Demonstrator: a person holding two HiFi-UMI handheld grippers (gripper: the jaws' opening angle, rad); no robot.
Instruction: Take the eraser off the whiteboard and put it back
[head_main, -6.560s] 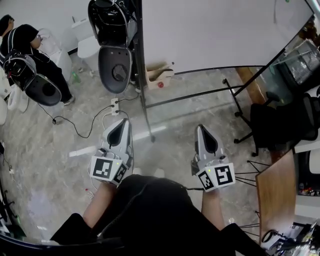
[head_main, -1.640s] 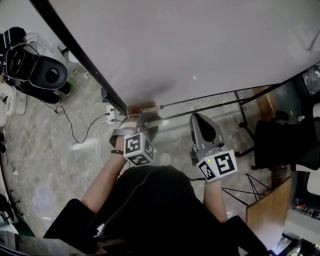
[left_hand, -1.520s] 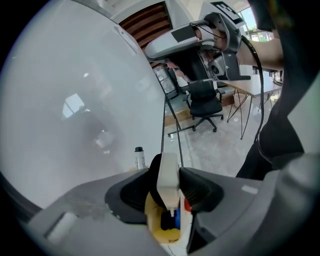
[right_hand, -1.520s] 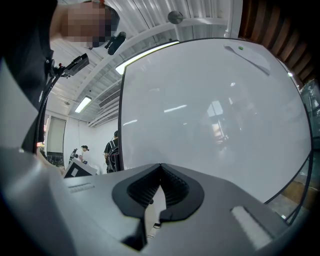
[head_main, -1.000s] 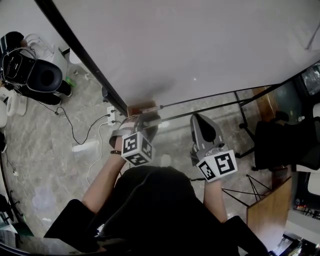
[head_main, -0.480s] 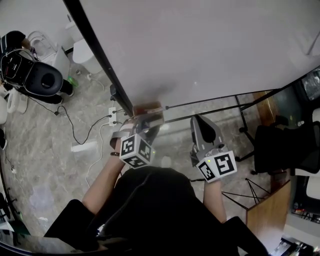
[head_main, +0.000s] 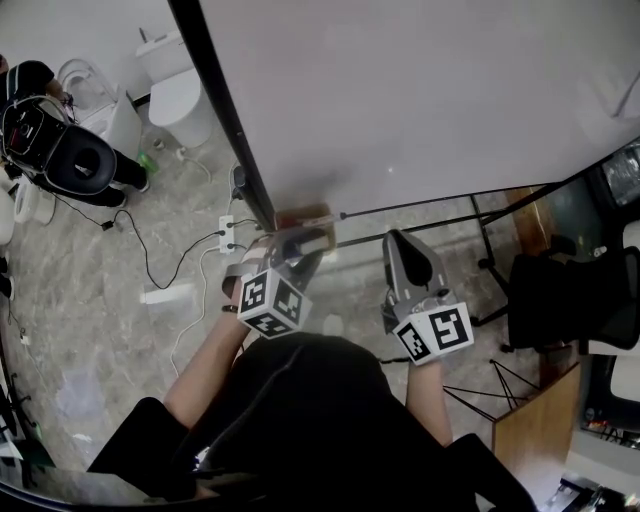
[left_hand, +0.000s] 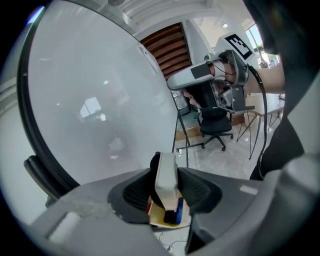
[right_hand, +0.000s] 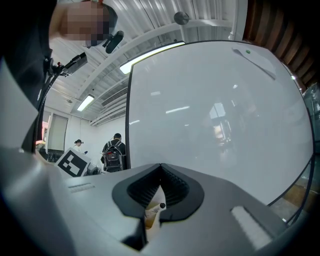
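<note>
Upright, the eraser (left_hand: 166, 181) sits clamped between the left gripper's (head_main: 300, 245) pads, seemingly just off the whiteboard (head_main: 420, 90) near its black side edge (head_main: 225, 110). The right gripper (head_main: 399, 240), jaws together, hangs beside. Marble floor (head_main: 110, 340) opens leftward; a chair (head_main: 560, 290) crowds the right.

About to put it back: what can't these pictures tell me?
- Head view: the left claw hides most of the eraser.
- Left gripper view: eraser and claw block most of the wooden tray; contents unclear.
- Right gripper view: the shut right claw leaves only a sliver of tray.
</note>
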